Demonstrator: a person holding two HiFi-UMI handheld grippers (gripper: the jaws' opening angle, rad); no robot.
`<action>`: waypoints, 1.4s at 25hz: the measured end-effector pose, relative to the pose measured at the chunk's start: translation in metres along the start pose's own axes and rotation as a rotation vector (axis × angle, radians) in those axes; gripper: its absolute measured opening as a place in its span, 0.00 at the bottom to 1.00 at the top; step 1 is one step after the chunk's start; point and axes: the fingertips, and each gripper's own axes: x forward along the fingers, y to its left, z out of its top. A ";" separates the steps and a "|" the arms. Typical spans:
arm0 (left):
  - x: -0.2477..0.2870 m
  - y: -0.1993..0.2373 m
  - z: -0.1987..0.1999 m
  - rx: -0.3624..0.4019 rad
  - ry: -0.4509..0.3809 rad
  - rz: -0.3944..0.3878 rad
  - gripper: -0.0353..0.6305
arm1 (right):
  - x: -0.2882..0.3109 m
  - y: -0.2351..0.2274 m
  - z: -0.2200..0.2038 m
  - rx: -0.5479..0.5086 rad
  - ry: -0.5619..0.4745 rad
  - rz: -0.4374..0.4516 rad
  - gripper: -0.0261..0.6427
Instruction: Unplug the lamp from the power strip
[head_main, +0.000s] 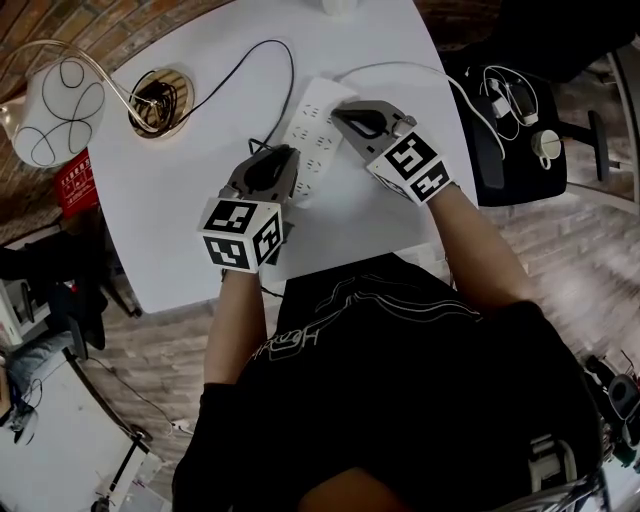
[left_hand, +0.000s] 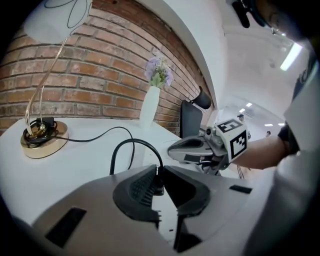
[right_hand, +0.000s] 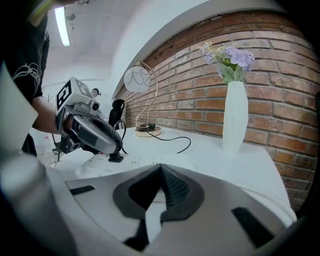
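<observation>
Lamp (head_main: 55, 110), with a white globe shade on a thin gold stem, stands on its round gold base (head_main: 160, 98) at the far left of the white table (head_main: 200, 210). Its black cord (head_main: 240, 65) loops across the top to the white power strip (head_main: 315, 115) lying mid-table. The plug (right_hand: 116, 158) sits upright in a socket near the strip's near end.

The only container is a tall white vase (right_hand: 235, 115) at the back of the table by the brick wall (right_hand: 280, 100); it holds purple flowers (right_hand: 230, 57) with green stems.

The left gripper (left_hand: 159, 174) has its jaws closed on the plug, the cord arching up out of them. The right gripper (right_hand: 161, 170) lies over the strip's far half, its jaws together with nothing between them.

A red sign (head_main: 72, 180) hangs off the table's left edge; its print is too small to read. The light lettering on the person's black shirt cannot be read either. Each gripper's cube bears black-and-white square markers.

Right of the table a black chair (head_main: 510, 150) carries white cables and a small white device. Nothing lies between the grippers and the strip.
</observation>
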 end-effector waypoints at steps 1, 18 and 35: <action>0.000 0.000 0.000 0.005 -0.002 0.004 0.12 | 0.000 0.000 0.000 -0.001 0.000 -0.003 0.03; 0.001 -0.019 0.003 0.529 0.045 0.173 0.12 | -0.003 -0.002 0.000 0.015 -0.011 -0.011 0.03; -0.002 0.001 0.002 -0.022 -0.020 -0.015 0.12 | 0.000 -0.002 -0.002 0.002 0.004 -0.003 0.03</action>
